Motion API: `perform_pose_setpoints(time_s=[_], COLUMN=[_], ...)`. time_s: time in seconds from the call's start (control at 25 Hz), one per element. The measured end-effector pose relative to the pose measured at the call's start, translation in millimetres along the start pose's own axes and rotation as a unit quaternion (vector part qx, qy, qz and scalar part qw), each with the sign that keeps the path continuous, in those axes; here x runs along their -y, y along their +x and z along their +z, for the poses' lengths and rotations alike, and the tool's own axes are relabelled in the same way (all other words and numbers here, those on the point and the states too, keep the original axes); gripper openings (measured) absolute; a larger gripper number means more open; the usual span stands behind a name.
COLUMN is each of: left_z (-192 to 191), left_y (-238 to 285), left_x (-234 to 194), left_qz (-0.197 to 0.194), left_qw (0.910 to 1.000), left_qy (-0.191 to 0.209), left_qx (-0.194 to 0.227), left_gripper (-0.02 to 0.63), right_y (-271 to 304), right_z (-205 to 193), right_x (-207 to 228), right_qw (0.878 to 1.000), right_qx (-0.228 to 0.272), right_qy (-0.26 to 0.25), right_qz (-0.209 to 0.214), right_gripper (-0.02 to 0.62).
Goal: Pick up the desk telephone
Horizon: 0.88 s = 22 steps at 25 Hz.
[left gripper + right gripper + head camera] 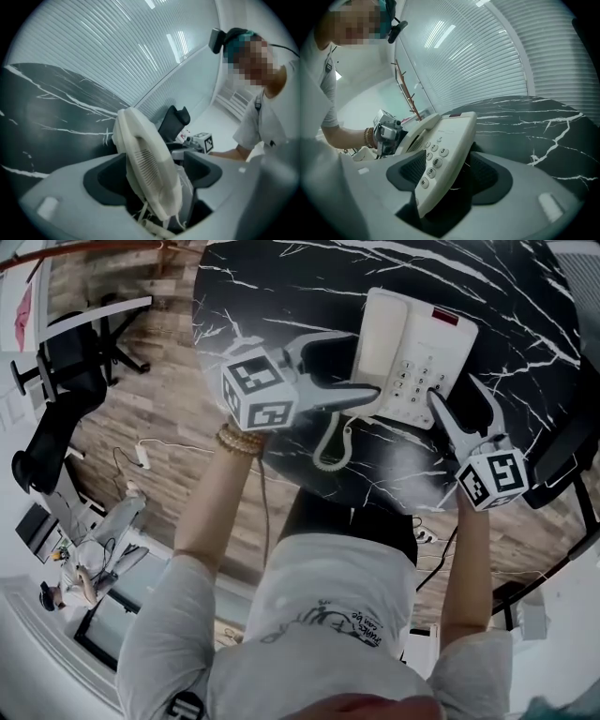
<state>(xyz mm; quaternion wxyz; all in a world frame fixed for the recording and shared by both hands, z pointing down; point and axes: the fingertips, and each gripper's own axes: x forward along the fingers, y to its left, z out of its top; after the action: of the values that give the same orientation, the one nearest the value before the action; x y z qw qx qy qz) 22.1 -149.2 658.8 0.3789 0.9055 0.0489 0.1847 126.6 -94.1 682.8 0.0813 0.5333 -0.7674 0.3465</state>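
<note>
A white desk telephone (417, 352) lies on the black marble round table (281, 296), its handset (380, 338) in the cradle on the left side and its coiled cord (330, 442) hanging over the near edge. My left gripper (361, 367) stands open astride the handset's near end; in the left gripper view the handset (150, 168) sits between the dark pads with room on both sides. My right gripper (457, 395) is open around the phone's near right corner. In the right gripper view the keypad (433, 161) lies tilted between the jaws, with a gap at the right pad.
The table's near edge runs just under both grippers. A black office chair (56, 399) stands on the wood floor at the left, and another dark chair (562, 456) is at the right. Cables (141, 456) lie on the floor. Window blinds fill the background of both gripper views.
</note>
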Motion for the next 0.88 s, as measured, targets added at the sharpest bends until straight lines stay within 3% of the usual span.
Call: perform_pose_setpoints(time_s=[0.48,0.88], left_z=[-3,-3], left_y=[17,18], left_x=[-10,-10], left_qz=[0.044,0.062], left_qw=[0.9978,0.9980], left_qy=[0.019,-0.004], left_qx=[-0.046,-0.011], left_gripper=[0.402,0.373], right_y=[18,20], right_z=[-4,-4], right_x=[-5,-6], right_qw=[0.999,1.000], right_qx=[-0.025,-0.002], right_qy=[-0.017,0.005], right_qz=[0.013,-0.023], right_gripper=[0.327,0.308])
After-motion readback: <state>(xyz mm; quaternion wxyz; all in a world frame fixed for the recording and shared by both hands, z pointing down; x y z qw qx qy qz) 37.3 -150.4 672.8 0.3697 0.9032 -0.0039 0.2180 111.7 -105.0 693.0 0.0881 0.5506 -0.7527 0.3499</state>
